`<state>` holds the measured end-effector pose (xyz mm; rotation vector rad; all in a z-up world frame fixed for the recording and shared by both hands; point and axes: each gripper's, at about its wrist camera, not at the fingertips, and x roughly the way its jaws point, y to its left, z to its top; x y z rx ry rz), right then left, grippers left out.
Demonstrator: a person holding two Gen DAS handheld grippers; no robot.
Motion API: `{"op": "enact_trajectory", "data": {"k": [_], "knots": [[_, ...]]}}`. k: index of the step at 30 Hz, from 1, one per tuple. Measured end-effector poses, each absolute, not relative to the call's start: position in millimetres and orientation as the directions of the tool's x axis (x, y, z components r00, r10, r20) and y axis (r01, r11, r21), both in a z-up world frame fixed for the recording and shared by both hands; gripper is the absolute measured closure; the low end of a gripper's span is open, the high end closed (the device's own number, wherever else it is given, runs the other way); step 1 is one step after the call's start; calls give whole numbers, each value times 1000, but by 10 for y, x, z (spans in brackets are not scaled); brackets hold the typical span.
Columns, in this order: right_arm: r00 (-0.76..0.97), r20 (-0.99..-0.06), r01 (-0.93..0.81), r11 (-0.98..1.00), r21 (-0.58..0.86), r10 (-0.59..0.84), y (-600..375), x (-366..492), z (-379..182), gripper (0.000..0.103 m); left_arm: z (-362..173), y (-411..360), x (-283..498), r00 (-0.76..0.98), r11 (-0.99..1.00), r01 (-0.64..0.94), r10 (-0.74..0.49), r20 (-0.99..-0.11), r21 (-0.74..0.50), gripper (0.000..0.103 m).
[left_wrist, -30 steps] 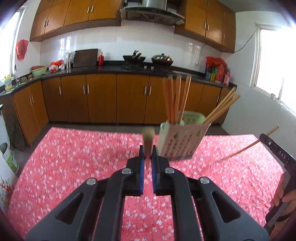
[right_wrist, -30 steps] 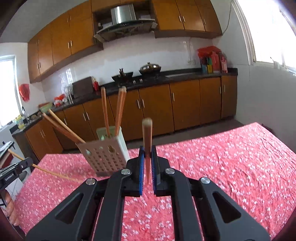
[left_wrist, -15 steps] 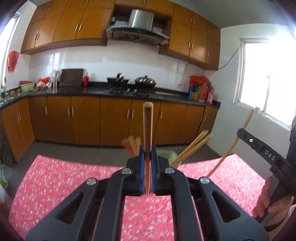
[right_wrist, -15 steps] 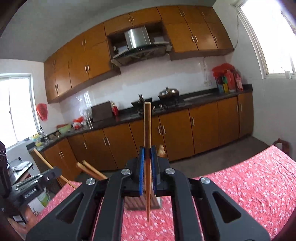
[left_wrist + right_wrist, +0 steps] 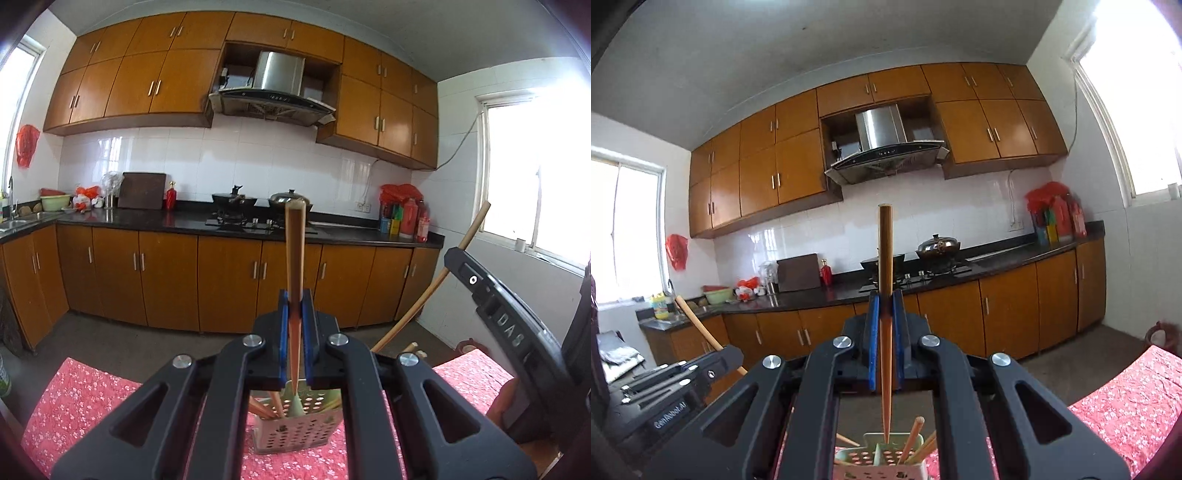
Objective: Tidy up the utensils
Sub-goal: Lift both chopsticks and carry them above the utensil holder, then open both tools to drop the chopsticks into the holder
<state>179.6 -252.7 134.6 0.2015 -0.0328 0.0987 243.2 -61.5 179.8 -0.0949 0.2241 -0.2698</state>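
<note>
A: What is each tool carrying?

B: The left gripper [image 5: 295, 332] is clenched on a wooden chopstick [image 5: 294, 266], pinched between the blue pads [image 5: 283, 332] about halfway along its length. Its blunt end stands up ahead of the fingers and its thin tip points down at the perforated holder [image 5: 295, 432] just below the jaws. The right gripper [image 5: 885, 332] grips its own chopstick [image 5: 885, 277] the same way, tip hovering over the holder's green divider [image 5: 877, 448].

A: How will they handle?

B: I'd judge them light, stiff and smooth, so likely to pivot or slide in a two-point pinch. A mid-shaft hold looks sensible, leaving the tapered end free to enter a compartment. Other chopsticks already lean inside and could deflect the tip.

A: Any writing?

B: On the neighbouring tool's body, right of the left gripper, "DAS" reads; left of the right gripper, a label looks like "GenRobot.AI". The holder sits on a red floral tablecloth [image 5: 88, 402].
</note>
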Motion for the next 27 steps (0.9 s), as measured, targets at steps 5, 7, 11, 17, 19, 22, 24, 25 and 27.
{"op": "enact_trajectory", "data": {"k": [5,7,11,17,19,22,24,25,27], "knots": [[993,-46,-100,975,199,111,-2483,2037,1048,95,1601,-582,2618,931,959,246,-274,-241,-142,95],[991,-70,-99,972,212,116,-2503,2072,974,95,1547,-577,2672,929,960,242,-271,-250,-141,95],[989,-86,-101,969,223,123,-2520,2078,946,95,1465,-577,2774,926,961,236,-268,-266,-146,95],[985,-110,-106,973,204,130,-2463,2123,980,95,1424,-602,2902,922,965,218,-252,-294,-144,95],[985,-118,-98,974,203,124,-2461,2121,986,94,1425,-572,2908,925,967,202,-241,-295,-156,93],[986,-120,-88,978,190,112,-2474,2064,1004,89,1443,-522,2864,929,968,191,-232,-289,-162,81],[987,-118,-84,978,189,107,-2483,2018,1025,87,1476,-469,2816,934,969,181,-223,-281,-168,76],[987,-117,-82,979,189,106,-2491,2001,1033,87,1488,-436,2771,935,969,177,-220,-277,-173,75],[989,-112,-77,979,188,100,-2516,1925,1068,87,1511,-374,2702,938,969,168,-213,-272,-180,73]]}}
